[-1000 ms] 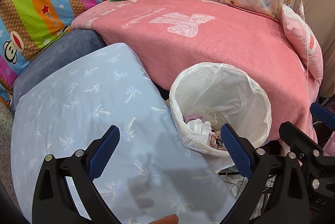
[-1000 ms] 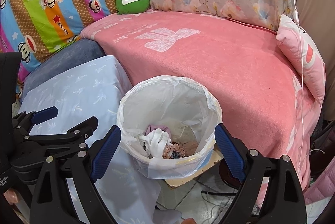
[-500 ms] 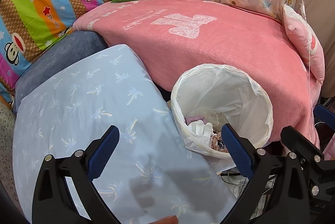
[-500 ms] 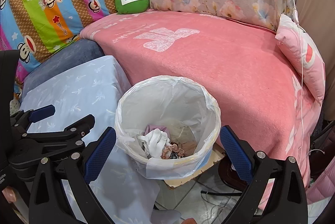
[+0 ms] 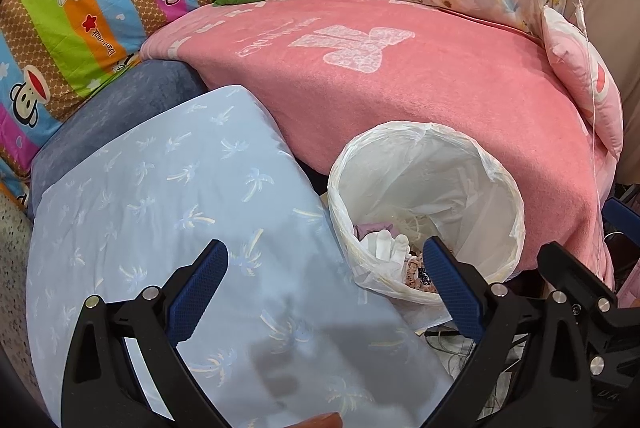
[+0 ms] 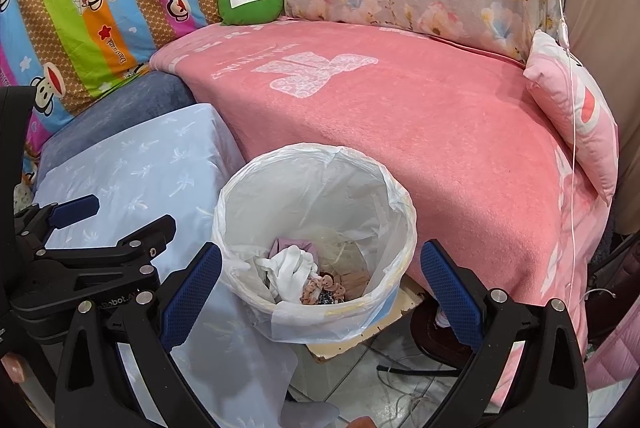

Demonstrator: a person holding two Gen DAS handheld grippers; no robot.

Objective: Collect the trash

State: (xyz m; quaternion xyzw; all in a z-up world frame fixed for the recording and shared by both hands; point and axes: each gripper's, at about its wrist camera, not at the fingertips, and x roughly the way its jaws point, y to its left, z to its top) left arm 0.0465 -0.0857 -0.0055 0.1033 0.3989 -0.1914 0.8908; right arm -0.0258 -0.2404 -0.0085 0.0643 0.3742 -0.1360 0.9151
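Pale blue palm-print cover (image 5: 168, 212) fills my near left; bare tiled floor (image 6: 360, 388) shows under my right side.

Left gripper (image 5: 324, 292): jaws spread wide, nothing between them, hanging over the blue cover, its right jaw overlapping the bin's near rim.

Right gripper (image 6: 320, 292): jaws spread wide, empty, one on either side of the bin's near wall.

Trash bin (image 6: 256, 196), white-lined, stands on the floor between the blue cover and the pink bed, just ahead of both jaw pairs. Inside at the bottom: crumpled white cloth (image 6: 290, 266), a mauve scrap (image 6: 292, 242) behind it, a small patterned piece (image 6: 320, 286) in front, some pale straw-like shreds.

Beyond: pink blanket (image 6: 400, 116) over the bed. Farther back, a green cushion (image 6: 251, 1) against the striped monkey-print and floral bedding.
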